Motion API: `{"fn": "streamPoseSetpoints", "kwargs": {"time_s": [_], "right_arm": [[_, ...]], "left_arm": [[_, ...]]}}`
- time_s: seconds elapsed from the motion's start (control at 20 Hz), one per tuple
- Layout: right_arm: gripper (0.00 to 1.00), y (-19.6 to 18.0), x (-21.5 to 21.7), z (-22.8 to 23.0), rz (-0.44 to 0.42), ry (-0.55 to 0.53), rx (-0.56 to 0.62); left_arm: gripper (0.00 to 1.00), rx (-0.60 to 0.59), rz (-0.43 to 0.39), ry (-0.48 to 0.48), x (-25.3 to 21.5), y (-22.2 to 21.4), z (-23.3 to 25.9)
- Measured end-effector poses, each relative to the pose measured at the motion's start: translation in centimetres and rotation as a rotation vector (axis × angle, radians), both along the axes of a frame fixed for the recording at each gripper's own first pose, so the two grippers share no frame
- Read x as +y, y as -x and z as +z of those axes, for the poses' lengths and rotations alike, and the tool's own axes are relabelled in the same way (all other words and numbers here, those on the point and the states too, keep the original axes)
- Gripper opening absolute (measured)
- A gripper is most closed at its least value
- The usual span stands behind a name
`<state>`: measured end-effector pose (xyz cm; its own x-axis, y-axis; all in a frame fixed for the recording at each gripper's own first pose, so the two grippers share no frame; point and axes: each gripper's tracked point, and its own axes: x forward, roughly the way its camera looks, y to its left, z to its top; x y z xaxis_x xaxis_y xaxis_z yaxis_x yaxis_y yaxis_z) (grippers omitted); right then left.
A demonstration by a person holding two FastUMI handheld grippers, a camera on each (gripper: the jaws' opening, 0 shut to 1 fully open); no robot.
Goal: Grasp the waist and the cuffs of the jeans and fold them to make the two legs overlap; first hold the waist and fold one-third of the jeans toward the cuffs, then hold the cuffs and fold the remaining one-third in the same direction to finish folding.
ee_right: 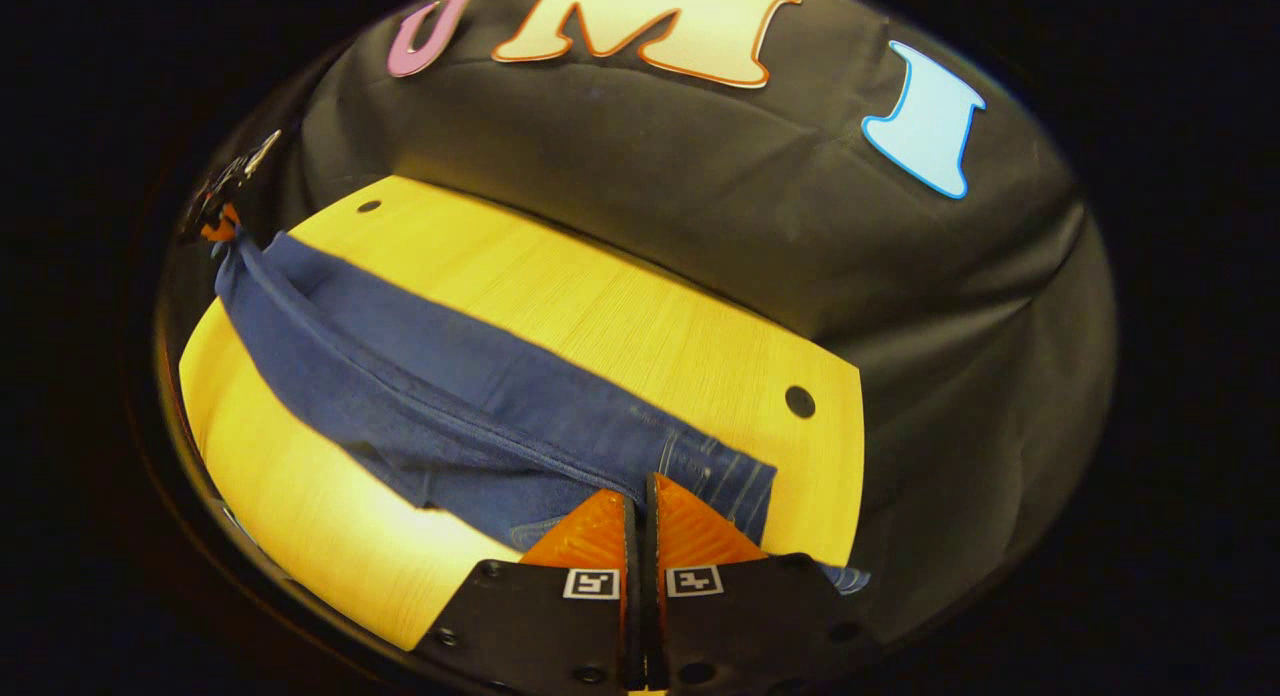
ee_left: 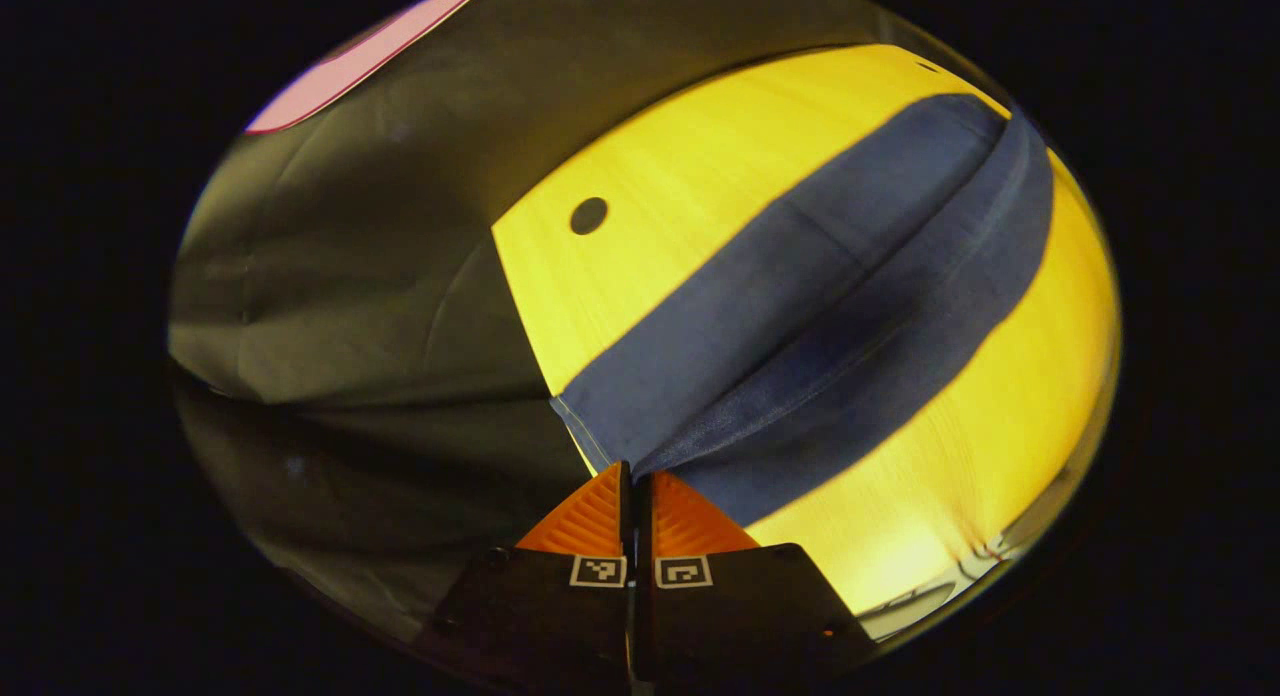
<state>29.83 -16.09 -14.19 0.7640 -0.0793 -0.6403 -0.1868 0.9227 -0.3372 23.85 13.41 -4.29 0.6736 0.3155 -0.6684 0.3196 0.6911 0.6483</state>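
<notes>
Dark blue jeans (ee_left: 820, 296) lie lengthwise across a yellow wooden table (ee_left: 680, 166). My left gripper (ee_left: 636, 476) is shut on their cuff end at the table's edge, and the cloth runs away from it in a raised ridge. In the right gripper view the jeans (ee_right: 450, 396) stretch up and left from my right gripper (ee_right: 640, 496), which is shut on the waist end near the pocket stitching (ee_right: 720, 476). The left gripper (ee_right: 222, 221) shows small at the far end, holding the cuffs slightly lifted.
The table (ee_right: 620, 316) has a round hole (ee_right: 799, 401) near the waist-end corner and another hole (ee_left: 588, 215) near the cuff end. Black cloth wall (ee_right: 700, 176) stands close behind the table's far edge.
</notes>
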Motion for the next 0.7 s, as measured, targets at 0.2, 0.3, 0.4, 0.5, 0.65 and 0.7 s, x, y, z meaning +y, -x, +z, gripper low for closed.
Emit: {"fn": "streamPoseSetpoints", "kwargs": {"time_s": [0.2,0.3,0.4,0.5,0.65,0.7], "right_arm": [[0.03,-6.5,0.1,-5.7,-0.022,-0.038,0.039],[0.01,-7.5,-0.2,-8.8,-0.032,-0.036,0.088],[0.04,-8.7,-0.1,-10.2,-0.027,-0.033,0.09],[0.05,-9.3,-0.4,-10.2,-0.034,-0.049,0.075],[0.35,-9.7,-1.7,-9.8,-0.088,-0.113,0.063],[0.57,-9.9,-2.8,-9.3,-0.106,-0.108,0.052]], "left_arm": [[0.0,-0.088,0.148,0.024,0.6,-4.7,-3.4],[0.0,-0.117,0.186,0.024,0.6,-6.3,-5.2],[0.0,-0.159,0.218,0.031,0.9,-7.0,-6.3],[0.01,-0.194,0.269,0.027,1.6,-6.9,-6.3],[0.75,-0.325,0.347,0.019,3.8,-6.0,-4.2],[1.0,-0.363,0.365,0.042,4.0,-6.1,-3.4]]}}
